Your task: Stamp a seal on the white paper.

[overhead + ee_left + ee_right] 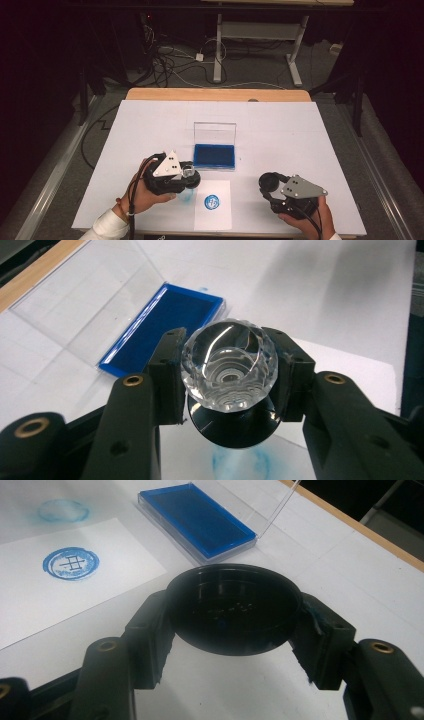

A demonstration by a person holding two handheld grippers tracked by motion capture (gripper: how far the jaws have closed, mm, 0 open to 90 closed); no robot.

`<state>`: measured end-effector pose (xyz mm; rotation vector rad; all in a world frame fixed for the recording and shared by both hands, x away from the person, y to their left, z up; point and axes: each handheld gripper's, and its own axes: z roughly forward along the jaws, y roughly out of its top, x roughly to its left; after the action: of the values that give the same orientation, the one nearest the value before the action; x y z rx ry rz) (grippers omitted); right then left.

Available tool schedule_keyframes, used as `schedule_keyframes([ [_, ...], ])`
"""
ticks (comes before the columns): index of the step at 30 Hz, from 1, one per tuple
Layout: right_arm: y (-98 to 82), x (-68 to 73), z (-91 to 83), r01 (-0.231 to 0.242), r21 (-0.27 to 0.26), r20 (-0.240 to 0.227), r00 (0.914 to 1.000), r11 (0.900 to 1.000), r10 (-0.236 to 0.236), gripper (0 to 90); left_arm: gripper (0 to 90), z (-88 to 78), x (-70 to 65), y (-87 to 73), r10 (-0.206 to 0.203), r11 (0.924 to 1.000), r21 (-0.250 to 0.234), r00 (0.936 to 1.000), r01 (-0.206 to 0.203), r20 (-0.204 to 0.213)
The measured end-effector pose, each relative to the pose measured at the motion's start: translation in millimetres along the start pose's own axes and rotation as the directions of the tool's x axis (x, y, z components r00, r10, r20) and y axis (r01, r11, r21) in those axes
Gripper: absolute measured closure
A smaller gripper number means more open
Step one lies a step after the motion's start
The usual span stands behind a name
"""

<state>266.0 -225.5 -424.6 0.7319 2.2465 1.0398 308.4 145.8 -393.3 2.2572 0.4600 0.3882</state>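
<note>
My left gripper (188,176) (228,382) is shut on a stamp with a clear faceted knob (228,365) and a round black base (235,429), held just above the table beside a small paper sheet (213,220). A round blue stamp print (213,202) (71,563) sits on that sheet. The right gripper (270,184) (234,630) is shut on a round black cap (234,607), hollow side up, at the table's front right. Behind the sheet lies a blue ink pad (215,156) (160,327) (197,520) in an open case.
The case's clear lid (215,132) stands upright behind the pad. A faint blue smudge (186,196) (64,510) marks the white table cover (280,130) left of the sheet. Beyond the wooden far edge (215,94) are cables and desk legs on the floor.
</note>
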Motion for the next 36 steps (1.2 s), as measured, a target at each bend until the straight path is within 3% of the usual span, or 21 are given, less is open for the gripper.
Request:
schedule_keyframes([
  [16, -0.6, -4.7, 6.7, -0.01, 0.008, -0.011, 0.9999, 1.0, 0.01, 38.7, 54.5, -9.3, 9.8, -16.8, -0.042, 0.9991, -0.011, 0.9983, 0.042, -0.041],
  [32, 2.6, -4.4, 17.2, -0.011, 0.022, -0.033, 0.9994, 1.0, 0.012, 38.7, 54.5, -11.9, 12.8, -25.0, -0.072, 0.9974, -0.01, 0.9968, 0.072, -0.035],
  [36, 3.0, -2.8, 19.1, 0.008, 0.026, -0.045, 0.999, 1.0, -0.006, 38.6, 54.5, -11.0, 10.1, -24.8, -0.062, 0.998, 0.002, 0.9971, 0.062, -0.044],
])
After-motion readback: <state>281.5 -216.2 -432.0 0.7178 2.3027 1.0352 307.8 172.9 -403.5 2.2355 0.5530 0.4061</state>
